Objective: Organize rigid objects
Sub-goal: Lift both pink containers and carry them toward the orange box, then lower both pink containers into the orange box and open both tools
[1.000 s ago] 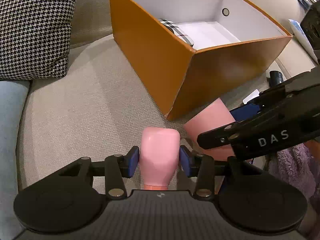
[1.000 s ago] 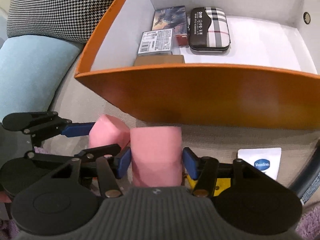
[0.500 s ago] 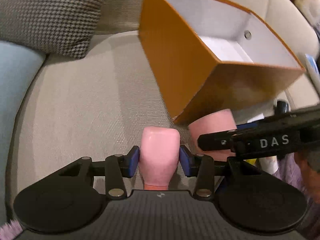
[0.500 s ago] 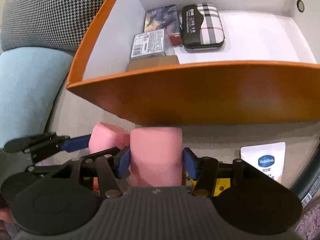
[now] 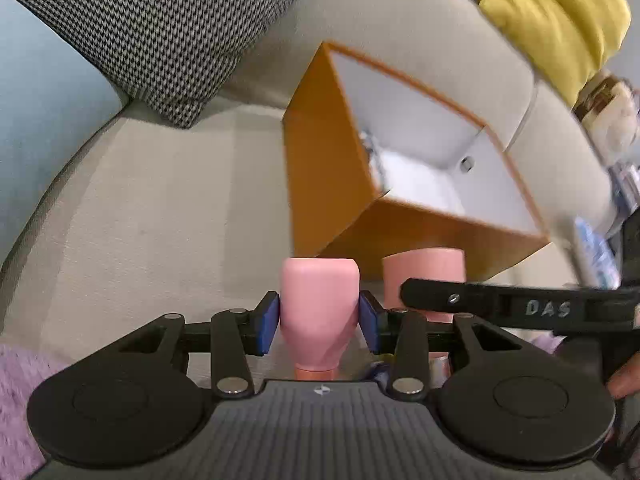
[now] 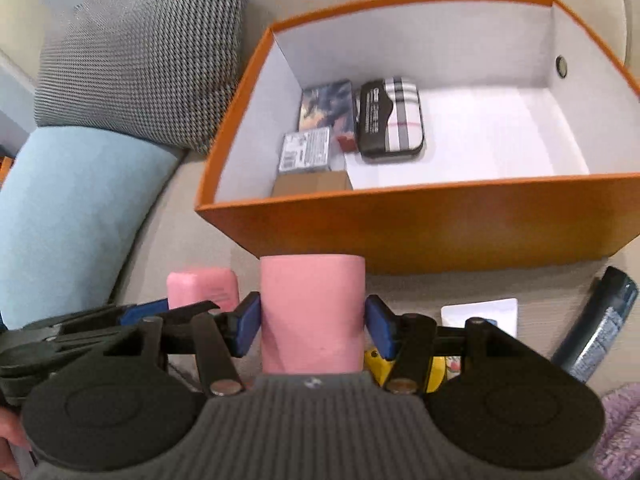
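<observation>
My left gripper [image 5: 319,322] is shut on a small pink bottle [image 5: 319,308], held above the sofa seat; the bottle also shows in the right wrist view [image 6: 203,288]. My right gripper [image 6: 313,326] is shut on a pink cylinder [image 6: 313,312], just right of the bottle; the cylinder also shows in the left wrist view [image 5: 424,268]. Ahead stands an orange box [image 6: 420,220] with a white inside, also seen in the left wrist view [image 5: 320,184]. In its left part lie a plaid case [image 6: 390,116], two small card packs [image 6: 306,150] and a brown carton [image 6: 312,182].
A houndstooth cushion [image 6: 140,60] and a light blue cushion [image 6: 68,216] lie left of the box. A white Vaseline packet [image 6: 480,312], a dark blue tube [image 6: 596,336] and a yellow object [image 6: 436,368] lie on the seat at the right. A yellow cushion [image 5: 560,12] is behind.
Both grippers have lifted with their pink objects. The box now looks lower and farther off, and more of its inside shows in the right wrist view.
</observation>
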### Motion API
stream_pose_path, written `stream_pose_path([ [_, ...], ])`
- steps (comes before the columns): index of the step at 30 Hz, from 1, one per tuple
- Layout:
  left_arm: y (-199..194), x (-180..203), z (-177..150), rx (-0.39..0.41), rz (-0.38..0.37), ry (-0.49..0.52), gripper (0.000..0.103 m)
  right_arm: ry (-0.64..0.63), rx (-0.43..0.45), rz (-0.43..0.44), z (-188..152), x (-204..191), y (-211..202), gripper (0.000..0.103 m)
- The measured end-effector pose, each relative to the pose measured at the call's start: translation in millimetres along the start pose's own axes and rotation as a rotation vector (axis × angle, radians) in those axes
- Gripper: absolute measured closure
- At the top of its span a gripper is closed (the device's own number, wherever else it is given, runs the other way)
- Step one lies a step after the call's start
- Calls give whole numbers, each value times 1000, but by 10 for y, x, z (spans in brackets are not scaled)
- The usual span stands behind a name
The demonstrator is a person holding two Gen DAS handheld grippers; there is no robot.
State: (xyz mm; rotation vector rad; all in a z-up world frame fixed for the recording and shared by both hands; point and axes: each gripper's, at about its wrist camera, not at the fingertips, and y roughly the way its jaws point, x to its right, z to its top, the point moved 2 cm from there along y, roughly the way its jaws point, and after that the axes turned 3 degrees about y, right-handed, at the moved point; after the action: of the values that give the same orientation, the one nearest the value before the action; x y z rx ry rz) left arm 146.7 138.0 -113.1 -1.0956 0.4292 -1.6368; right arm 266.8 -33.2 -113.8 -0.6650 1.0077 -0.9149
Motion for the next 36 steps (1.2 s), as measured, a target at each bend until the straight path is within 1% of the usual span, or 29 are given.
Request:
stream_pose_path([
  [3, -174, 103, 84, 38, -25, -20, 55, -6, 35, 20, 13, -14, -171, 45],
  [6, -349, 255, 203, 77, -45, -7, 55, -16, 74, 45, 45, -32, -366, 45],
  [9, -456, 424, 371, 101, -65, 8, 55, -20, 110, 66, 114, -35, -575, 45],
  [14, -464, 760, 668, 117, -86, 70, 55, -11, 164, 83, 329, 67, -850, 45],
  [18, -341, 974, 902, 114, -110, 112, 55, 2, 191, 72, 561, 213, -979, 45],
  [21, -124, 1030, 1096, 91, -129, 108, 55, 20, 195, 51, 765, 364, -996, 45],
  [25, 270, 1039, 1295, 36, -111, 116, 55, 27, 171, -4, 1022, 568, -842, 45],
  [28, 652, 1001, 1400, -29, -110, 74, 55, 37, 129, -23, 1200, 738, -623, 45],
  [30, 907, 981, 1444, -68, -120, 53, 55, 26, 102, -57, 1315, 841, -459, 45],
  [33, 1289, 983, 1502, -115, -96, 52, 55, 3, 62, -106, 1437, 1002, -209, 45],
  [36, 1631, 973, 1562, -156, -62, 53, 55, -10, 29, -115, 1507, 1115, 14, 45],
])
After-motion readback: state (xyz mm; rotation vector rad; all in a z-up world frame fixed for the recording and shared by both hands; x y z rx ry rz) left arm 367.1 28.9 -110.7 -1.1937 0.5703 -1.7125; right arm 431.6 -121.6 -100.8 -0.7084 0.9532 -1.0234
